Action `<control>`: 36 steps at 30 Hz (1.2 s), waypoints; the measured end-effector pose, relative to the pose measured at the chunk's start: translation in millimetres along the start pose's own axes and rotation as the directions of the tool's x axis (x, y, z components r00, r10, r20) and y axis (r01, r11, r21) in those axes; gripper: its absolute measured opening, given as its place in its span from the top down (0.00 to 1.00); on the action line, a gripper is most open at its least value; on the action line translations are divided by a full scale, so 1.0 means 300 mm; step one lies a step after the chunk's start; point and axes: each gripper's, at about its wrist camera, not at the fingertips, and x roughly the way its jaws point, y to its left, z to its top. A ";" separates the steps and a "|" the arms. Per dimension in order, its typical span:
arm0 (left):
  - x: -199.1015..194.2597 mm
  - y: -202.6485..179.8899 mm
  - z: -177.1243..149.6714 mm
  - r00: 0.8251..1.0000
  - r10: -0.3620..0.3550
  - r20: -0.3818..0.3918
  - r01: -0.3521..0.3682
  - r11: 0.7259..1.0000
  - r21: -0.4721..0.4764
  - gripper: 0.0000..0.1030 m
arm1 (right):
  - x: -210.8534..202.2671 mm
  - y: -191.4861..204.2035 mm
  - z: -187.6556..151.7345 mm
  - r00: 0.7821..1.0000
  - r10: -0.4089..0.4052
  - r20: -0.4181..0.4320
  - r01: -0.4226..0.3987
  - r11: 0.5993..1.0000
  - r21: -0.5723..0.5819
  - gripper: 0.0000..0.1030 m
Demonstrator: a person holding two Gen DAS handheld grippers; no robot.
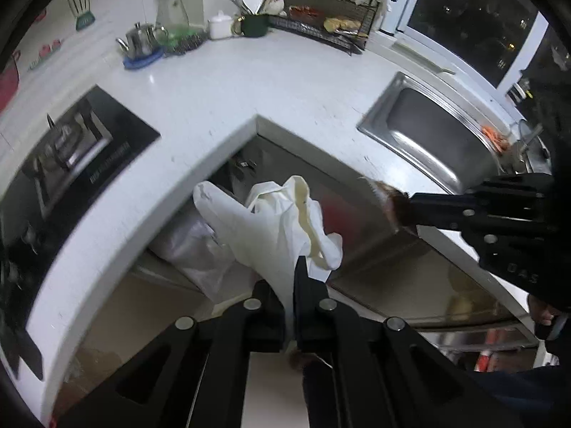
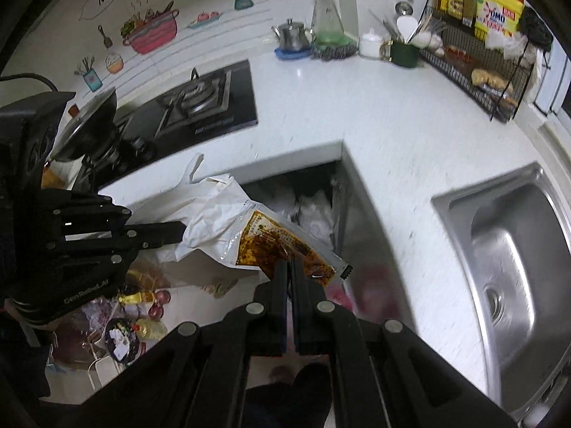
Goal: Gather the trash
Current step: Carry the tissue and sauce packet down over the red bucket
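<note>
In the left wrist view my left gripper (image 1: 287,278) is shut on a white plastic bag (image 1: 274,221), which hangs crumpled in front of the counter's inner corner. My right gripper (image 1: 410,208) comes in from the right edge, shut on a brown-stained wrapper (image 1: 387,201). The right wrist view shows that gripper (image 2: 289,267) pinching a clear sauce packet (image 2: 278,242) smeared with red-brown oil. The packet's upper end touches or overlaps the white bag (image 2: 210,217). My left gripper (image 2: 180,232) holds that bag from the left side.
A white L-shaped countertop (image 1: 221,92) carries a black gas hob (image 2: 203,103), a steel sink (image 2: 506,249), a kettle (image 2: 292,35), a glass jug (image 2: 326,14) and a wire rack (image 2: 474,71) with bottles. Bottles and onions (image 2: 150,303) lie on the floor. White bags (image 2: 310,210) fill the corner recess.
</note>
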 end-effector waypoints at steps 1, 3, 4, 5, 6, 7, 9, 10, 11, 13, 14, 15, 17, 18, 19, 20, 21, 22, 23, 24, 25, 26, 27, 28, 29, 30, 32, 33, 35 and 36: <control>0.005 -0.002 -0.016 1.000 0.004 -0.009 -0.004 1.000 0.001 0.97 | 0.007 0.009 -0.014 1.000 0.002 -0.011 -0.002 1.000 0.003 0.98; 0.021 -0.003 -0.056 1.000 0.001 -0.029 -0.001 1.000 -0.009 0.97 | 0.033 0.016 -0.045 0.999 0.004 -0.038 -0.003 1.000 0.012 0.98; 0.031 -0.003 -0.072 0.999 -0.002 -0.038 0.002 1.000 -0.014 0.97 | 0.040 0.024 -0.056 0.999 0.005 -0.047 -0.005 1.000 0.015 0.98; 0.048 -0.003 -0.087 0.999 0.000 -0.050 -0.001 1.000 -0.019 0.97 | 0.048 0.028 -0.072 0.998 0.009 -0.056 -0.008 1.000 0.018 0.98; 0.068 -0.005 -0.100 0.998 0.004 -0.064 -0.005 1.000 -0.020 0.97 | 0.065 0.026 -0.086 0.998 0.010 -0.066 -0.008 1.000 0.022 0.98; 0.092 -0.006 -0.114 0.997 0.009 -0.080 -0.011 1.000 -0.024 0.97 | 0.075 0.027 -0.104 0.997 0.010 -0.072 -0.009 1.000 0.023 0.98; 0.132 -0.008 -0.133 0.995 0.007 -0.101 -0.010 1.000 -0.029 0.97 | 0.094 0.029 -0.140 0.996 0.013 -0.086 -0.011 1.000 0.029 0.98; 0.153 -0.009 -0.141 0.994 0.006 -0.109 -0.009 1.000 -0.028 0.97 | 0.101 0.030 -0.148 0.995 0.021 -0.094 -0.017 0.999 0.036 0.98; 0.178 -0.014 -0.148 0.993 0.011 -0.118 -0.014 1.000 -0.024 0.97 | 0.117 0.021 -0.157 0.995 0.027 -0.101 -0.023 0.999 0.045 0.98; 0.234 -0.020 -0.166 0.991 0.012 -0.133 -0.015 1.000 -0.018 0.97 | 0.151 0.007 -0.181 0.992 0.033 -0.120 -0.026 0.998 0.057 0.98; 0.272 -0.025 -0.177 0.990 0.009 -0.142 -0.011 1.000 -0.014 0.97 | 0.178 0.002 -0.195 0.991 0.028 -0.129 -0.021 0.998 0.059 0.98; 0.303 -0.029 -0.187 0.989 0.010 -0.150 -0.011 1.000 -0.009 0.97 | 0.199 -0.006 -0.207 0.991 0.028 -0.133 -0.020 0.998 0.061 0.98; 0.383 -0.036 -0.202 0.985 0.010 -0.171 -0.011 1.000 -0.002 0.97 | 0.254 -0.015 -0.235 0.989 0.029 -0.148 -0.020 0.998 0.063 0.98; 0.411 -0.038 -0.209 0.984 0.008 -0.176 -0.008 1.000 0.000 0.97 | 0.295 -0.023 -0.252 0.987 0.025 -0.161 -0.015 0.998 0.067 0.98; 0.450 -0.039 -0.218 0.983 0.006 -0.185 -0.006 1.000 0.003 0.97 | 0.335 -0.033 -0.273 0.985 0.026 -0.170 -0.014 0.997 0.074 0.98; 0.489 -0.040 -0.231 0.981 0.004 -0.192 -0.003 1.000 0.006 0.97 | 0.360 -0.035 -0.282 0.984 0.030 -0.175 -0.017 0.997 0.078 0.98; 0.530 -0.039 -0.248 0.980 -0.003 -0.198 0.004 1.000 0.006 0.97 | 0.406 -0.045 -0.306 0.983 0.028 -0.182 -0.013 0.997 0.081 0.98; 0.566 -0.036 -0.258 0.979 -0.006 -0.203 0.007 1.000 0.005 0.97 | 0.441 -0.048 -0.318 0.983 0.026 -0.184 -0.012 0.997 0.081 0.98; 0.613 -0.032 -0.274 0.978 -0.011 -0.209 0.012 1.000 0.003 0.97 | 0.467 -0.050 -0.328 0.982 0.025 -0.186 -0.010 0.997 0.082 0.98; 0.653 -0.026 -0.288 0.977 -0.016 -0.215 0.017 1.000 0.001 0.97 | 0.509 -0.058 -0.345 0.981 0.024 -0.192 -0.008 0.997 0.082 0.98; 0.705 -0.021 -0.307 0.975 -0.015 -0.221 0.015 1.000 0.001 0.97 | 0.543 -0.065 -0.359 0.981 0.022 -0.194 -0.007 0.997 0.080 0.98; 0.750 -0.018 -0.321 0.974 -0.017 -0.225 0.017 1.000 0.000 0.97 | 0.581 -0.072 -0.370 0.980 0.016 -0.198 0.000 0.997 0.078 0.98; 0.784 -0.012 -0.335 0.974 -0.023 -0.227 0.023 1.000 -0.002 0.97 | 0.617 -0.086 -0.395 0.980 0.010 -0.199 0.005 0.997 0.076 0.98; 0.829 -0.009 -0.349 0.973 -0.024 -0.232 0.023 1.000 -0.005 0.97 | 0.652 -0.101 -0.420 0.980 0.009 -0.198 0.007 0.997 0.077 0.98; 0.882 -0.004 -0.367 0.971 -0.026 -0.236 0.025 1.000 -0.004 0.97 | 0.682 -0.115 -0.439 0.980 0.006 -0.200 0.010 0.997 0.080 0.98; 0.918 0.001 -0.378 0.970 -0.030 -0.240 0.030 1.000 -0.005 0.97 | 0.720 -0.129 -0.456 0.979 0.007 -0.204 0.011 0.996 0.087 0.98; 1.008 0.012 -0.403 0.968 -0.033 -0.249 0.033 0.999 -0.004 0.97 | 0.786 -0.167 -0.478 0.978 0.005 -0.207 0.015 0.995 0.096 0.98; 1.057 0.017 -0.416 0.967 -0.034 -0.253 0.035 0.999 -0.002 0.97 | 0.828 -0.182 -0.495 0.978 0.005 -0.208 0.016 0.995 0.099 0.98; 1.148 0.023 -0.434 0.965 -0.039 -0.261 0.041 0.999 0.001 0.97 | 0.896 -0.205 -0.525 0.980 0.011 -0.200 0.013 0.993 0.114 0.98; 1.183 0.024 -0.440 0.963 -0.040 -0.266 0.042 0.999 0.004 0.97 | 0.938 -0.218 -0.539 0.979 0.010 -0.205 0.015 0.993 0.119 0.98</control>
